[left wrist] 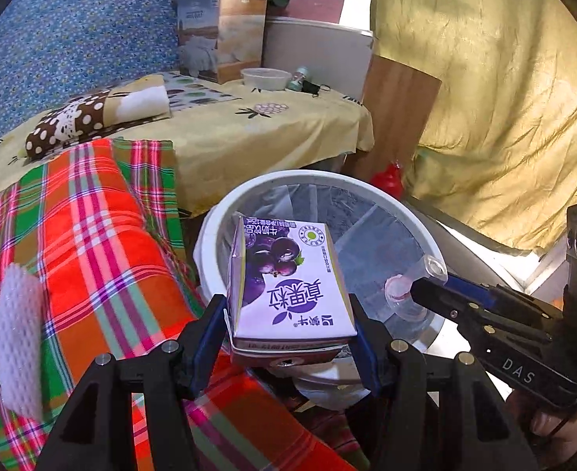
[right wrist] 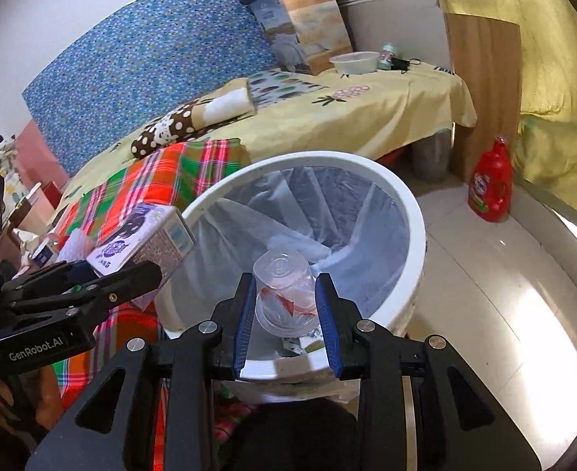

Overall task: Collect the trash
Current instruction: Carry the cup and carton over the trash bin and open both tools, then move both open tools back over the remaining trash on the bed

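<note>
Over the lined bin [right wrist: 406, 212], both loads poised for dropping: left gripper [left wrist: 288, 325] pinching the purple milk carton [left wrist: 288, 274], right gripper [right wrist: 286, 306] clamping a clear plastic cup [right wrist: 284, 294]. Beyond, plaid blanket [left wrist: 92, 235], then red bottle [right wrist: 490, 184] by the wall.

A purple milk carton [left wrist: 288, 286] printed with dark berries lies flat between the left gripper's [left wrist: 288, 329] blue pads, pinched at its sides, poking out over the white bin's [left wrist: 210, 235] near rim. A clear plastic cup [right wrist: 284, 294], red-marked and upside down, sits squeezed between the right gripper's [right wrist: 286, 314] pads, above the plastic-lined bin's mouth.
</note>
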{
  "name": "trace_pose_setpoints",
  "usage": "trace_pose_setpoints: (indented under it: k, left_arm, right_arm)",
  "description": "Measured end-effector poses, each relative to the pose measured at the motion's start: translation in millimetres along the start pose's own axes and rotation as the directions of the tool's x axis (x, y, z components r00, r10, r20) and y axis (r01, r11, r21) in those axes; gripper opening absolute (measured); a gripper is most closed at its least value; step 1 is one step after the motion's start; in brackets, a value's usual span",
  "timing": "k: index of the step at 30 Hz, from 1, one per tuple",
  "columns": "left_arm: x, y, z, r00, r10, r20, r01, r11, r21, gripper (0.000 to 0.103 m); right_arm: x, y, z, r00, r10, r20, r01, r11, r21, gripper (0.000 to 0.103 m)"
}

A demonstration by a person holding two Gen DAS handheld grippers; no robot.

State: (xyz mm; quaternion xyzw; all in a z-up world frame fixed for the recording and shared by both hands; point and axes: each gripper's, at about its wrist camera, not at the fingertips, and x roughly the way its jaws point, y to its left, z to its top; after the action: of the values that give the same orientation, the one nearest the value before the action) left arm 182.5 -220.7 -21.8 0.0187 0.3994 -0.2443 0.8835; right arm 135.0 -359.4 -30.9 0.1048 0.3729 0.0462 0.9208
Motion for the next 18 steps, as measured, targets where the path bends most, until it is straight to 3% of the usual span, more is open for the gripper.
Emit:
trace_pose_setpoints:
  k: [8, 18]
  left_arm:
    - [-3, 6, 1, 1.000, 0.009, 0.020, -0.009, 1.000, -0.012, 0.059]
    - [-47, 22, -18, 0.996, 0.046, 0.072, -0.041, 0.997, -0.062, 0.059]
  right_arm:
    - [-4, -1, 1, 1.000, -0.013, 0.004, 0.013, 1.000, 0.008, 0.049]
    - [-23, 24, -3, 0.998, 0.043, 0.035, -0.041, 0.998, -0.045, 0.049]
